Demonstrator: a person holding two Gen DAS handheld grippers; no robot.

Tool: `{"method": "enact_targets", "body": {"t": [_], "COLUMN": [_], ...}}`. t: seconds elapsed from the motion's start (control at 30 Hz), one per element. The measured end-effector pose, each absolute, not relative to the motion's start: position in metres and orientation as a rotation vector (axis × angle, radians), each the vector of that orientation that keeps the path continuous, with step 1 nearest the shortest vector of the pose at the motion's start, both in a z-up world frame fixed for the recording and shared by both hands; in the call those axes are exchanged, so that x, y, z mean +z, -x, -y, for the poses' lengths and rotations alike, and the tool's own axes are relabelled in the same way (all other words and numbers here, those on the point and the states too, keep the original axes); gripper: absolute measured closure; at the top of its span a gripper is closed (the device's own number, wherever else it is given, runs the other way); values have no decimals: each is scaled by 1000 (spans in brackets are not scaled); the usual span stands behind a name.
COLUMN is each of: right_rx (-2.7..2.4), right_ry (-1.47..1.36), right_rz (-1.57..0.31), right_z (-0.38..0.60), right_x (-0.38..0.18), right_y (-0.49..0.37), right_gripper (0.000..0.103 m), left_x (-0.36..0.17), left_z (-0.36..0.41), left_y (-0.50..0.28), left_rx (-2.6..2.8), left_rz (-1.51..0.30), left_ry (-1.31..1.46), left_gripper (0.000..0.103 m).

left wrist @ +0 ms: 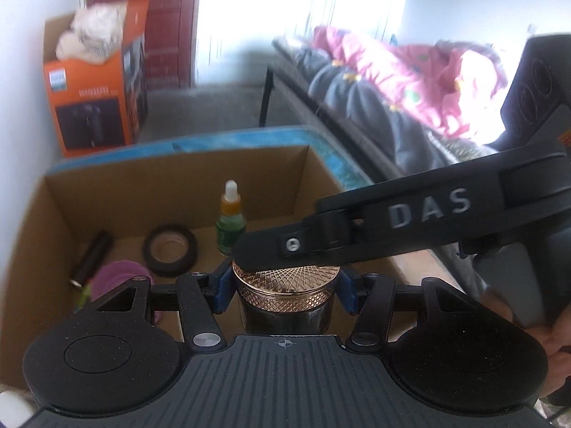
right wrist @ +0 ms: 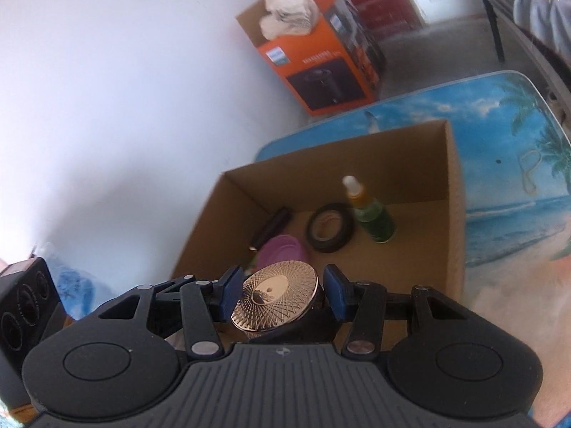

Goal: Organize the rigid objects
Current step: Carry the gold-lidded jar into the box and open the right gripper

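Note:
A dark jar with a rose-gold patterned lid (left wrist: 285,278) sits between the blue pads of my left gripper (left wrist: 285,285), which is shut on it. A finger (left wrist: 321,246) of my right gripper lies across the lid's far edge. In the right wrist view the same jar (right wrist: 274,299) looks tilted, with my right gripper (right wrist: 282,294) shut on it at the near edge of the box. Below and beyond is an open cardboard box (left wrist: 171,160) (right wrist: 335,146). It holds a green dropper bottle (left wrist: 230,228) (right wrist: 374,221), a black tape roll (left wrist: 170,249) (right wrist: 330,232), a dark tube (left wrist: 91,256) (right wrist: 273,230) and a purple object (left wrist: 117,278) (right wrist: 282,253).
The box stands on a table with a beach print (right wrist: 499,214); a loose rubber band (right wrist: 530,174) lies on it to the right. An orange appliance carton (left wrist: 96,89) (right wrist: 321,53) stands on the floor by the wall. A bed with pink and grey bedding (left wrist: 410,71) runs along the right.

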State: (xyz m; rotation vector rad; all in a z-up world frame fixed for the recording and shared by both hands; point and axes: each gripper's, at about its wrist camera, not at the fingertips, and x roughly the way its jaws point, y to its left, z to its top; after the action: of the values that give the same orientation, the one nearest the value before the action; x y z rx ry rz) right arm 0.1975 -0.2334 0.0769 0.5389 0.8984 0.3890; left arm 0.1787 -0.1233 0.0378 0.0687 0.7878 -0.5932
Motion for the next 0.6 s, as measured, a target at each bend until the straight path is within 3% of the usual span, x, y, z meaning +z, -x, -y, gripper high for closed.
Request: {"method": "enact_targets", "body": {"t": [0.5,0.6], "right_rx": [356,356], "right_ry": [-267,-265], "right_rz": [-920,-913], "right_z": [232,236], "right_x": [59,59], "right_y": [-231,-232], "right_gripper": [53,53], "left_x": [4,7], "left_z": [145,144], "left_y": [-214,-218], "left_rx": [-537,-536], "left_rz": [-910,-908], "left_ry": [-28,4], "left_gripper": [46,39]}}
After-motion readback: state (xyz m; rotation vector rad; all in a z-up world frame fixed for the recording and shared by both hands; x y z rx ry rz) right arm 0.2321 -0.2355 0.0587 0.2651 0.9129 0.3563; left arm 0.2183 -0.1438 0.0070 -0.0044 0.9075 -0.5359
